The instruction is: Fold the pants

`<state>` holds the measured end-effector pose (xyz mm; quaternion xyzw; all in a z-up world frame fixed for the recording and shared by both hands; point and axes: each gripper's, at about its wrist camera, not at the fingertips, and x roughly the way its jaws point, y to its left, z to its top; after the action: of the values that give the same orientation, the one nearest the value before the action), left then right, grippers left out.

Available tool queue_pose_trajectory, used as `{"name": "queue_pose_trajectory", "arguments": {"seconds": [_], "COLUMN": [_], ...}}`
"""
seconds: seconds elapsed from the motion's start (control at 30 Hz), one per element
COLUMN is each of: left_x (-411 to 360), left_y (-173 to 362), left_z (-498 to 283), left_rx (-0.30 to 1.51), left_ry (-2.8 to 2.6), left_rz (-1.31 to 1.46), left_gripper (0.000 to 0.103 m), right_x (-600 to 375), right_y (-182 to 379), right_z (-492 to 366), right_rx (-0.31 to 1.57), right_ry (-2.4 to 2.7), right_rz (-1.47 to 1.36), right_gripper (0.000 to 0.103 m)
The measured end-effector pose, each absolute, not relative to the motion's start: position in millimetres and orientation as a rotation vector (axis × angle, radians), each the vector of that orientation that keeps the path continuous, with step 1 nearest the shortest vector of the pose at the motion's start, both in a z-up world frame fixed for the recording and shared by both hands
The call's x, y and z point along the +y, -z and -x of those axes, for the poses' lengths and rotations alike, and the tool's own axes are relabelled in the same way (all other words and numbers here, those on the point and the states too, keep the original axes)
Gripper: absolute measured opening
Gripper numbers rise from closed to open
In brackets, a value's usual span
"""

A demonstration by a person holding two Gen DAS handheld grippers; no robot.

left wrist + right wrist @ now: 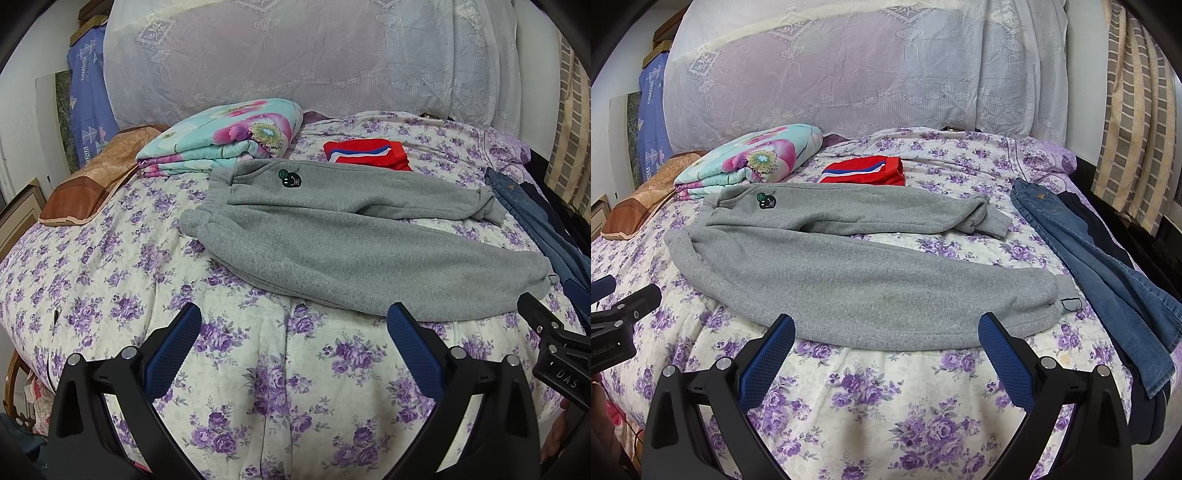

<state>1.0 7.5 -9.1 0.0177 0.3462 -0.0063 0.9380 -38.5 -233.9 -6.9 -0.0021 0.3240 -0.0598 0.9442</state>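
Two grippers hover over the near edge of the bed (110,266); the left gripper (293,343) has its blue pads spread wide with nothing between them; the right gripper (886,350) is spread just as wide and holds nothing either. Just beyond them one pair of grey pants (849,273) lies flat across the bed, waistband to the left, both legs running right, the far leg bunched at its cuff; neither gripper touches it. Right of the grey pants, one pair of jeans (1108,280) lies over a dark garment (1097,229) at the bed's edge. Behind the grey pants sits one folded red garment (875,171), touching its far edge; left of that, one folded floral blanket (750,162); further left, one brown pillow (88,181). At the back, a lace cloth (849,66) drapes over a large bulk.
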Motion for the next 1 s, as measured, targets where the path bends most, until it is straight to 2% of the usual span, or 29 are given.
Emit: {"name": "queue_pose_trajectory", "arguments": {"seconds": [1.0], "left_x": [7.2], "left_y": [13.8], "left_z": [-1.6], "left_rx": [0.722], "left_ry": [0.013], "left_rz": [-0.043], "left_gripper": [0.098], "right_x": [-234.4], "right_y": [8.9], "right_z": [36.5], "right_rx": [0.665], "right_ry": [0.122], "right_rz": [0.006], "right_gripper": [0.100]}}
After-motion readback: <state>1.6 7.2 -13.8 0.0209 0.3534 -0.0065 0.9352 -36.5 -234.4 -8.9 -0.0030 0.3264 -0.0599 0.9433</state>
